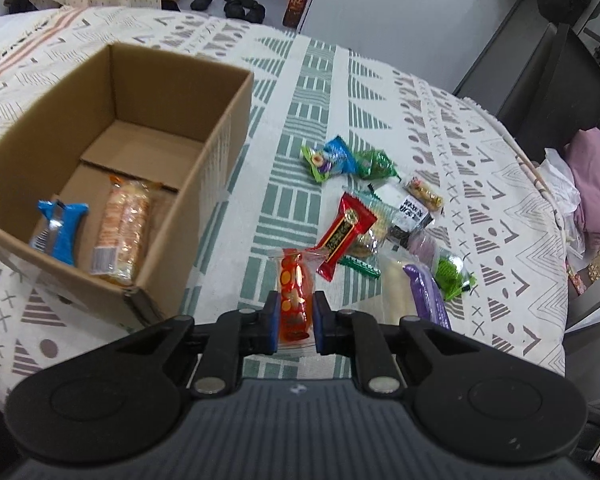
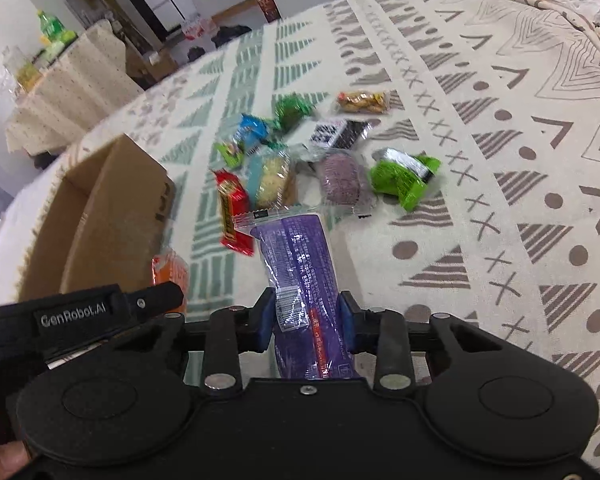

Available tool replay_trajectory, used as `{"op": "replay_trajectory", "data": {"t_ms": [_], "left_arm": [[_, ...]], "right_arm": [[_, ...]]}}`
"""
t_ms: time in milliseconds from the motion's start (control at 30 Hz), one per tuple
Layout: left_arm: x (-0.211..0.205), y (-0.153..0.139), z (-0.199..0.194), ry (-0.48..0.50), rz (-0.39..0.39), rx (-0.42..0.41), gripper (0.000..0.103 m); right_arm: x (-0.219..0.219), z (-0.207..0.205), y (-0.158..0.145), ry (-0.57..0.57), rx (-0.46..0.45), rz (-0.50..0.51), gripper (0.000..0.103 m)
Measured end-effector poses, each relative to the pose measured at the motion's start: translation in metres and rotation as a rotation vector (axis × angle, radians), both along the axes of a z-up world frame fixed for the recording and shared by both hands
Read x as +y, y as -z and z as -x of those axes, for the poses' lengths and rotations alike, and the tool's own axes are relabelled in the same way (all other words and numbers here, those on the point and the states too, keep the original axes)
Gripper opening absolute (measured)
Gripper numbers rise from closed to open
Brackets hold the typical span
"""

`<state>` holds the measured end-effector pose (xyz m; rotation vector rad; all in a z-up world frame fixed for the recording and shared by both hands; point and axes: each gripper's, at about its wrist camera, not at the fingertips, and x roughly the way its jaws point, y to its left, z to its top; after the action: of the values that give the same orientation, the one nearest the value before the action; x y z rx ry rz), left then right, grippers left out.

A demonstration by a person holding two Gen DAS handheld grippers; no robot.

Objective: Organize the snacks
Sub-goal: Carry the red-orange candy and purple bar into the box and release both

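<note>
Left gripper (image 1: 296, 320): my pads clamp the orange snack packet (image 1: 295, 296).
Right gripper (image 2: 306, 316): I grip the purple snack packet (image 2: 300, 264).

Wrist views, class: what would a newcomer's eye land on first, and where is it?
The left tongs clamp an orange snack packet near the bottom of their view, and the right tongs clamp a purple packet. To the left, an open cardboard box holds two snacks, and a bright heap of loose packets lies on the patterned cloth.
</note>
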<state>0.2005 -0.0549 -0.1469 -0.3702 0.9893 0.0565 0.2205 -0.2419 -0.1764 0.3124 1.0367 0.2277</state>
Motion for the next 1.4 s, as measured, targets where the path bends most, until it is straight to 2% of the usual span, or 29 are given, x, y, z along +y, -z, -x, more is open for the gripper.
{"op": "replay_trajectory", "data": {"t_ms": [133, 433, 800, 1167, 1400], "left_arm": [[0.003, -0.014, 0.005, -0.014, -0.015, -0.023, 0.015], [0.018, -0.042, 0.015, -0.049, -0.034, -0.078, 0.015], [0.045, -0.068, 0.017, -0.094, -0.034, -0.134, 0.015], [0.098, -0.069, 0.015, -0.196, -0.035, -0.137, 0.015], [0.130, -0.057, 0.010, -0.243, -0.010, -0.115, 0.015]], "right_arm": [[0.001, 0.003, -0.010, -0.012, -0.049, -0.038, 0.032], [-0.002, 0.008, -0.022, -0.017, -0.089, -0.128, 0.032], [0.019, 0.003, -0.034, -0.047, -0.132, -0.172, 0.032], [0.045, -0.008, -0.041, -0.058, -0.160, -0.206, 0.032], [0.071, -0.016, -0.046, -0.099, -0.164, -0.219, 0.032]]}}
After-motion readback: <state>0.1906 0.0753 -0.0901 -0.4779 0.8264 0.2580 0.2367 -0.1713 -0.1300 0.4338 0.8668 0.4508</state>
